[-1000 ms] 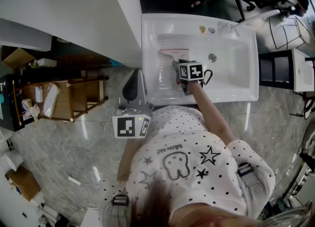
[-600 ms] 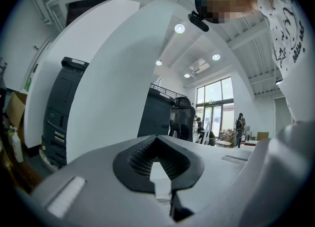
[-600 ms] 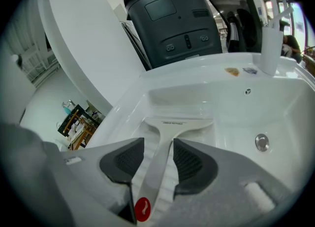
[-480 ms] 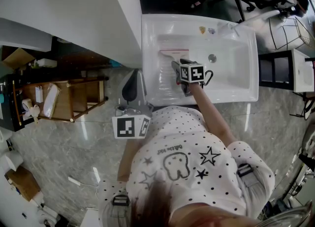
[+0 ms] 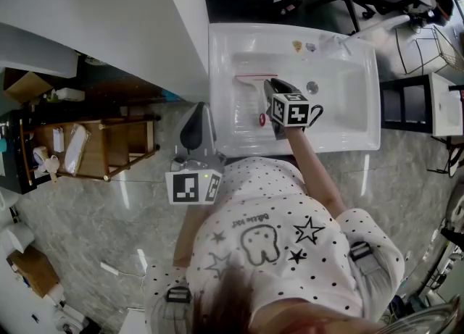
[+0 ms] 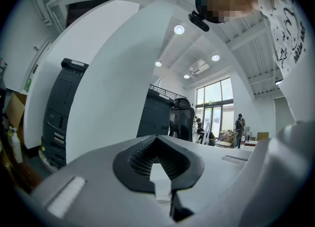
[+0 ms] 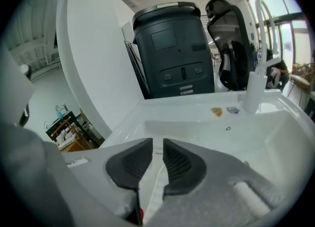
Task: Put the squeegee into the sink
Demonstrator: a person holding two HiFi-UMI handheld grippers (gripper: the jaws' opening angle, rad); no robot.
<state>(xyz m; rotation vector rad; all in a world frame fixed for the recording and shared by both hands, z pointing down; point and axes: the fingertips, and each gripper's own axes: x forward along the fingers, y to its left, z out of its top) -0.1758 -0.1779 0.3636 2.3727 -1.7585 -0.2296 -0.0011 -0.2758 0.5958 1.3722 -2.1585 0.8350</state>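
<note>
A: Surface and room?
B: A white sink (image 5: 366,119) is recorded beside a white partition (image 5: 109,6), over a grey polished floor (image 5: 87,224).
A: The squeegee?
B: The squeegee (image 5: 251,97) is seen lying in the basin, left of the drain (image 5: 312,85). Its pale handle is hard to separate from the basin.
A: The tongs?
B: The right tongs (image 7: 157,142) are held above it, closing, with nothing between them. The left tongs (image 6: 153,140) are clenched and empty, outside the sink.
A: Surroundings?
B: A dark copier (image 7: 170,48) is noted behind the sink, and a wooden rack (image 5: 109,144) to the left.
</note>
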